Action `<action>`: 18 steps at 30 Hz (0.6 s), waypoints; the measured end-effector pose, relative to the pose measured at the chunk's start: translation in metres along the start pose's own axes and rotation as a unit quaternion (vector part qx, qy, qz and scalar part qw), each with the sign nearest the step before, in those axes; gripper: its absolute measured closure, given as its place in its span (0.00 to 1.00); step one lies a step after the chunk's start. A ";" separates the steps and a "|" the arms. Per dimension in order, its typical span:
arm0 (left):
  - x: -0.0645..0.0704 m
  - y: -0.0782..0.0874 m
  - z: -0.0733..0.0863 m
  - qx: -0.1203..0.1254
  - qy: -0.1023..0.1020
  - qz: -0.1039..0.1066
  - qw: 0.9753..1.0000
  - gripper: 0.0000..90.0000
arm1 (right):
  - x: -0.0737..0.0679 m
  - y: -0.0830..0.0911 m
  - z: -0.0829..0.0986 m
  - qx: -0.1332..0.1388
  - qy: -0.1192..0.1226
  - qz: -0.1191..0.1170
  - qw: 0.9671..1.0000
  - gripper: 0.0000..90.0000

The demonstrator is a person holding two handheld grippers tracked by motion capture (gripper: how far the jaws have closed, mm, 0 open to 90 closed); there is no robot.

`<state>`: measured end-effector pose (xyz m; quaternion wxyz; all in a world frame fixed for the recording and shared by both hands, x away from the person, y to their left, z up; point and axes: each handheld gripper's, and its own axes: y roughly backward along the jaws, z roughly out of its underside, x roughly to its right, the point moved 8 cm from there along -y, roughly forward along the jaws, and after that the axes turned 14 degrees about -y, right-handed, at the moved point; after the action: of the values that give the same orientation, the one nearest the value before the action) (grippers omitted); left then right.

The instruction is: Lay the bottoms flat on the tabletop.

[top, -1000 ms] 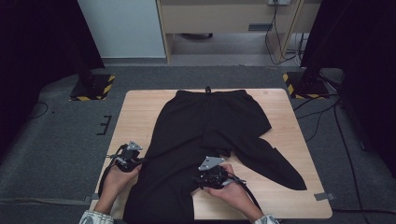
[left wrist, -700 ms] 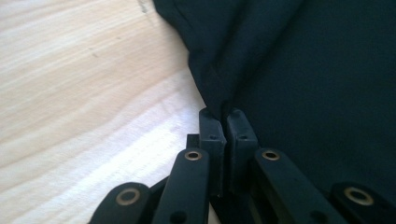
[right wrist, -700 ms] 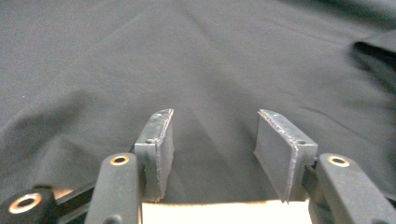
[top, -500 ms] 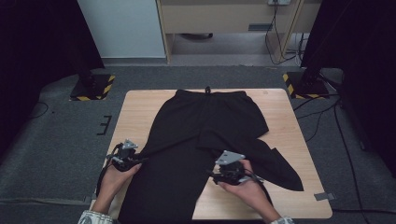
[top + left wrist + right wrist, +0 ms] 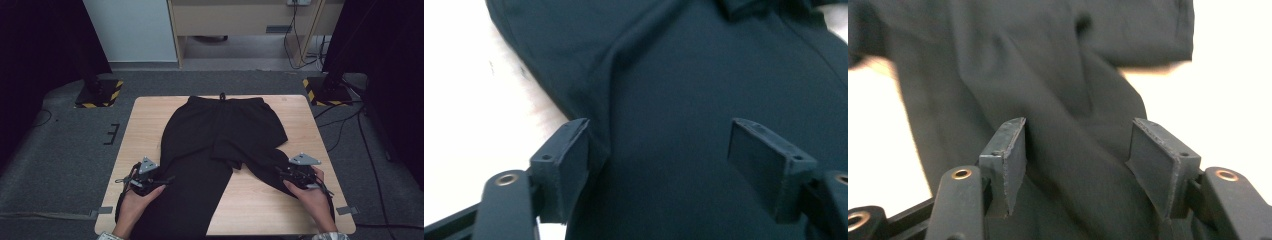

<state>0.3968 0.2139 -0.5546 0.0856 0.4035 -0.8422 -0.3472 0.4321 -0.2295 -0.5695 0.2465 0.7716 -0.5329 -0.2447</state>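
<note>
Black trousers (image 5: pixel 220 145) lying on a wooden table (image 5: pixel 145 125), a gripper working at each leg.

The waistband is lying at the table's far edge, the legs spreading toward the person, one running off the near edge. The left gripper (image 5: pixel 150 181) is sitting at that leg's outer edge, jaws apart, fabric (image 5: pixel 674 150) lying between them. The right gripper (image 5: pixel 295 175) is resting on the other leg (image 5: pixel 1073 150), jaws likewise standing open around the cloth.
</note>
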 end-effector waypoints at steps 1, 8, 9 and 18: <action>-0.004 0.002 -0.002 0.007 0.001 -0.012 1.000 0.24 | 0.003 -0.003 0.003 -0.006 -0.001 0.001 1.000 0.44; -0.028 0.015 0.006 0.023 0.039 -0.046 0.998 0.18 | 0.005 -0.009 0.012 -0.025 -0.014 -0.018 0.999 0.77; -0.031 0.014 0.009 0.016 0.043 -0.052 0.998 0.18 | 0.005 -0.008 0.013 -0.027 -0.009 -0.020 0.999 0.81; -0.048 0.008 0.017 0.004 0.055 -0.068 0.996 0.20 | -0.011 0.029 0.042 -0.073 -0.013 -0.032 0.997 0.94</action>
<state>0.4161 0.2613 -0.5551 0.1069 0.4786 -0.8082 -0.3262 0.3814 -0.2334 -0.5812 0.2873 0.7649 -0.4918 -0.3009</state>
